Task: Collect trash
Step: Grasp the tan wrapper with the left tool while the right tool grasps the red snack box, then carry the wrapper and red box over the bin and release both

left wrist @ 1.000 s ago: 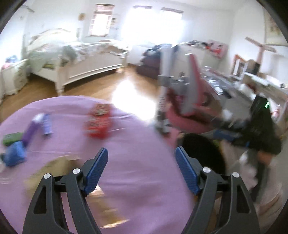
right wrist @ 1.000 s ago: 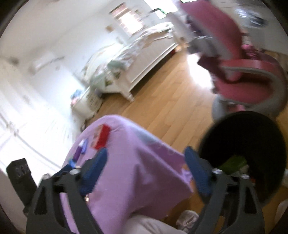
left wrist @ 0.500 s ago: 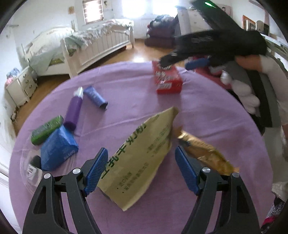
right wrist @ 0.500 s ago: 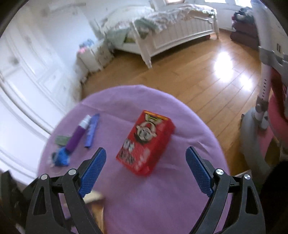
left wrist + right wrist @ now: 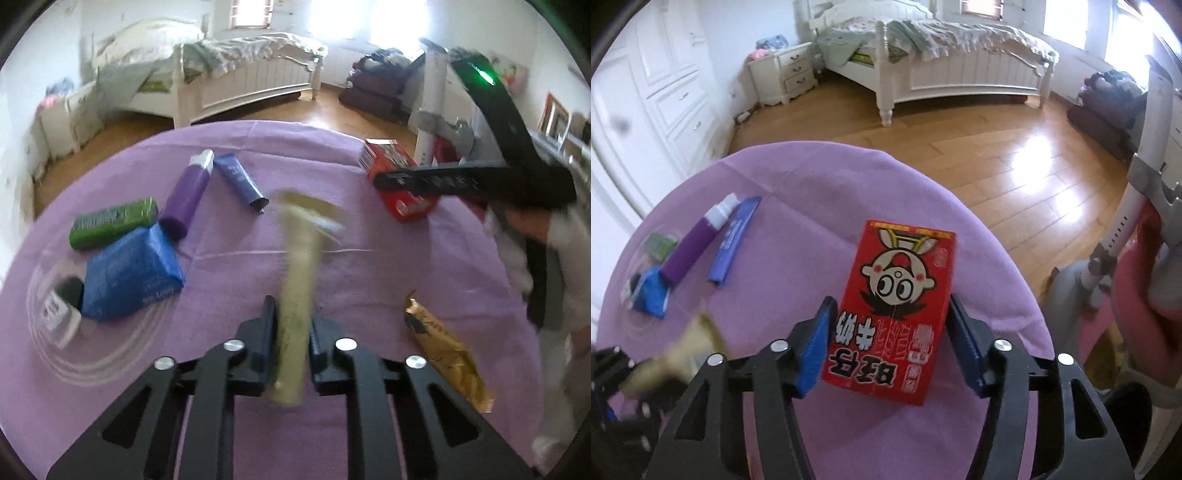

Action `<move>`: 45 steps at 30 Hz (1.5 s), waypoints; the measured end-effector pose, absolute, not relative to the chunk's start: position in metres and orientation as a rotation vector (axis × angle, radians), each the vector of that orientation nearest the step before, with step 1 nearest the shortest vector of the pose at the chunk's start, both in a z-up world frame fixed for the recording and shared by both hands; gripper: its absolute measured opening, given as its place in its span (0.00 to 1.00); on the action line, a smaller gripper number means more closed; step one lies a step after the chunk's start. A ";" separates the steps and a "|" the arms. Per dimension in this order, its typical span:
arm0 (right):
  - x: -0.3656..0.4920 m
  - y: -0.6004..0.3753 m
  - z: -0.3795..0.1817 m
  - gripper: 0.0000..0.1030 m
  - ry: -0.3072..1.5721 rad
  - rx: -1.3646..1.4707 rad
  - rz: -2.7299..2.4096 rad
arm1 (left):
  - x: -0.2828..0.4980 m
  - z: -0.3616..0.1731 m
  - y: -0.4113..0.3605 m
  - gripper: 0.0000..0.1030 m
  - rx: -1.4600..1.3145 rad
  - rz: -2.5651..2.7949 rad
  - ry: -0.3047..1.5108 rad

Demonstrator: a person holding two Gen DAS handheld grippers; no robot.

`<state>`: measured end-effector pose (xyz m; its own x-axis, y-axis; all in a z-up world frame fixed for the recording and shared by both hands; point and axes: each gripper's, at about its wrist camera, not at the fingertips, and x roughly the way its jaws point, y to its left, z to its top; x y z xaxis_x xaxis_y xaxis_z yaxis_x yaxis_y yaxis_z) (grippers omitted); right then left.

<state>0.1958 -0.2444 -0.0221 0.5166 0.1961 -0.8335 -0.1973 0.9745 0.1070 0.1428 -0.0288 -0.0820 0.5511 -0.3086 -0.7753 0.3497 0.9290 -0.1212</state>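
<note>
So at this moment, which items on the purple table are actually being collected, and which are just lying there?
In hand:
- yellow-green bag, clamped in the left gripper
- red box, between the right gripper's jaws

Lying about:
- gold wrapper
- blue pouch
- green pack
- purple bottle
- blue tube

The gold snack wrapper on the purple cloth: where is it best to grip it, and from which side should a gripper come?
Probably across the middle of the gold snack wrapper, coming from above, fingers on its two long edges. It lies flat and narrow on the purple tablecloth, with bare cloth on both sides. The left gripper is shut on the tan paper bag, and the right gripper is around the red box.
</note>
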 end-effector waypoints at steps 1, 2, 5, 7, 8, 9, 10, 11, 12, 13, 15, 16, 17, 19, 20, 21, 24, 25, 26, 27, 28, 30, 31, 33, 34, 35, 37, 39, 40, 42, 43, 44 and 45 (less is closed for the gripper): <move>0.188 -0.252 -0.020 0.55 0.995 0.035 0.260 | 0.139 -0.082 -0.029 0.13 0.036 -0.393 0.907; 0.176 -0.261 -0.017 0.55 0.980 0.070 0.281 | 0.133 -0.080 -0.030 0.13 0.030 -0.396 0.901; 0.148 -0.281 -0.001 0.54 0.923 0.164 0.332 | 0.117 -0.073 -0.035 0.12 0.007 -0.405 0.869; 0.119 -0.301 0.011 0.54 0.867 0.244 0.372 | 0.106 -0.066 -0.040 0.12 -0.030 -0.419 0.844; 0.101 -0.315 0.018 0.54 0.829 0.287 0.384 | 0.100 -0.062 -0.042 0.12 -0.045 -0.427 0.832; 0.090 -0.324 0.024 0.54 0.806 0.310 0.387 | 0.098 -0.057 -0.045 0.12 -0.055 -0.433 0.820; 0.074 -0.338 0.031 0.54 0.776 0.341 0.386 | 0.093 -0.051 -0.048 0.12 -0.068 -0.440 0.803; 0.058 -0.353 0.037 0.55 0.747 0.371 0.382 | 0.090 -0.046 -0.053 0.12 -0.078 -0.448 0.791; 0.045 -0.362 0.042 0.55 0.726 0.394 0.376 | 0.084 -0.041 -0.057 0.12 -0.091 -0.458 0.776; 0.030 -0.376 0.046 0.55 0.702 0.421 0.364 | 0.078 -0.036 -0.062 0.12 -0.105 -0.469 0.763; 0.004 -0.403 0.052 0.55 0.662 0.460 0.336 | 0.075 -0.026 -0.072 0.12 -0.122 -0.488 0.743; -0.010 -0.418 0.054 0.55 0.642 0.478 0.319 | 0.071 -0.021 -0.081 0.12 -0.130 -0.504 0.733; -0.025 -0.434 0.055 0.55 0.624 0.500 0.296 | 0.069 -0.017 -0.088 0.12 -0.135 -0.518 0.728; -0.044 -0.457 0.053 0.55 0.606 0.527 0.261 | 0.066 -0.012 -0.104 0.12 -0.144 -0.545 0.717; -0.055 -0.473 0.052 0.55 0.597 0.542 0.233 | 0.065 -0.010 -0.111 0.12 -0.146 -0.562 0.715; -0.064 -0.485 0.051 0.55 0.590 0.555 0.212 | 0.065 -0.009 -0.119 0.12 -0.146 -0.575 0.715; -0.085 -0.519 0.045 0.55 0.565 0.596 0.156 | 0.061 -0.006 -0.152 0.12 -0.141 -0.624 0.715; -0.091 -0.525 0.042 0.55 0.559 0.605 0.145 | 0.059 -0.006 -0.168 0.12 -0.136 -0.649 0.717; -0.097 -0.532 0.041 0.55 0.552 0.615 0.133 | 0.059 -0.006 -0.181 0.12 -0.132 -0.669 0.719; -0.103 -0.542 0.039 0.55 0.541 0.626 0.117 | 0.059 -0.007 -0.193 0.12 -0.129 -0.687 0.721; -0.109 -0.550 0.038 0.55 0.534 0.634 0.105 | 0.058 -0.006 -0.207 0.12 -0.127 -0.713 0.722; -0.118 -0.564 0.035 0.55 0.521 0.647 0.087 | 0.057 -0.006 -0.232 0.12 -0.121 -0.751 0.721; -0.118 -0.569 0.034 0.55 0.515 0.653 0.077 | 0.056 -0.006 -0.241 0.12 -0.117 -0.768 0.721; -0.123 -0.579 0.032 0.55 0.501 0.658 0.053 | 0.054 -0.007 -0.268 0.12 -0.110 -0.815 0.721; -0.129 -0.587 0.030 0.55 0.496 0.658 0.040 | 0.053 -0.008 -0.276 0.12 -0.106 -0.833 0.724; -0.133 -0.594 0.028 0.55 0.492 0.663 0.027 | 0.053 -0.010 -0.292 0.12 -0.097 -0.863 0.735; -0.133 -0.599 0.024 0.55 0.492 0.675 0.012 | 0.053 -0.015 -0.311 0.12 -0.083 -0.901 0.748; -0.133 -0.607 0.019 0.55 0.491 0.687 -0.008 | 0.051 -0.020 -0.325 0.12 -0.070 -0.927 0.763; -0.134 -0.612 0.016 0.55 0.491 0.695 -0.018 | 0.052 -0.024 -0.335 0.12 -0.063 -0.940 0.776; -0.136 -0.618 0.011 0.55 0.493 0.705 -0.034 | 0.053 -0.032 -0.348 0.12 -0.057 -0.952 0.797; -0.138 -0.620 0.009 0.55 0.494 0.708 -0.043 | 0.055 -0.035 -0.354 0.12 -0.053 -0.956 0.806; -0.139 -0.624 0.007 0.55 0.496 0.712 -0.054 | 0.056 -0.038 -0.360 0.12 -0.048 -0.959 0.814; -0.138 -0.627 0.005 0.55 0.497 0.714 -0.063 | 0.057 -0.042 -0.363 0.12 -0.043 -0.961 0.821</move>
